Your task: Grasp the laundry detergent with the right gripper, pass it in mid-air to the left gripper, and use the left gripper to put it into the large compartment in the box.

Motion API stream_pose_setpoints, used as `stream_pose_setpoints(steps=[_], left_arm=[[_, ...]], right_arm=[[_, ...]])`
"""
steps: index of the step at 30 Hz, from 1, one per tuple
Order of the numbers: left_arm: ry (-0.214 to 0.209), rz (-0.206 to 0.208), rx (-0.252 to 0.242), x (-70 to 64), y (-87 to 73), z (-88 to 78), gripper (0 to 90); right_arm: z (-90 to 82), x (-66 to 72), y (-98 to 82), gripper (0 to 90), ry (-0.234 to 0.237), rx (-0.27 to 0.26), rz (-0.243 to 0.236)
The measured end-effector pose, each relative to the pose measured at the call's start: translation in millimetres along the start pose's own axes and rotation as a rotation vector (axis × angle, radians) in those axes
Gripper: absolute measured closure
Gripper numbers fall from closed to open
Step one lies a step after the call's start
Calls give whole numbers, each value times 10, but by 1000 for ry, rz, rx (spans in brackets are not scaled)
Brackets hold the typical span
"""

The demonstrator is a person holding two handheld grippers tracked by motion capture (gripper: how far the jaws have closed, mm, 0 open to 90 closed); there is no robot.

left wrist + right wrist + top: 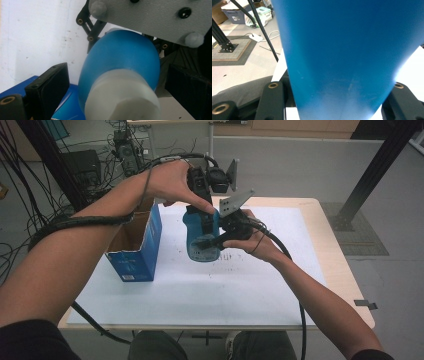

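A: Blue bottle [196,236] is up off the worktop [260,285], held over its middle, nearer the far edge.
B: Right gripper [212,241] fingers clamp the bottle's lower body, one per side.
A: Left gripper [206,215] comes from above; its fingers straddle the white cap [122,97] w/ gaps both sides, so spread, not gripping.
B: Blue carton [136,245] stands open by the worktop's left edge.

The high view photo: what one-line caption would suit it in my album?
Two hand-held grippers, left and right, hold a blue bottle above a white table beside an open blue box.
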State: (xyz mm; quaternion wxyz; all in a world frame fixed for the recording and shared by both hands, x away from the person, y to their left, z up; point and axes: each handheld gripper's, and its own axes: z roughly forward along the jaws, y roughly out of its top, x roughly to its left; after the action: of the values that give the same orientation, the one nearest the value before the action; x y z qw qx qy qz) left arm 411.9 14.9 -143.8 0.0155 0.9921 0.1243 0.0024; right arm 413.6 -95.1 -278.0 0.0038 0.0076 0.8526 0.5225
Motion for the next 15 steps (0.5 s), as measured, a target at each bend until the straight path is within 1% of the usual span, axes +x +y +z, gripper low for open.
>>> stream_pose_setpoints(steps=[9,10,15], left_arm=[[-6,10,3,-3,9,16,60],[-8,5,1,-8,9,19,60],[-11,14,5,-5,17,26,60]], right_arm=[[-12,12,10,441,-1,-6,-7],[-11,12,10,441,-1,-6,-7],[-12,20,19,441,4,-10,-4]])
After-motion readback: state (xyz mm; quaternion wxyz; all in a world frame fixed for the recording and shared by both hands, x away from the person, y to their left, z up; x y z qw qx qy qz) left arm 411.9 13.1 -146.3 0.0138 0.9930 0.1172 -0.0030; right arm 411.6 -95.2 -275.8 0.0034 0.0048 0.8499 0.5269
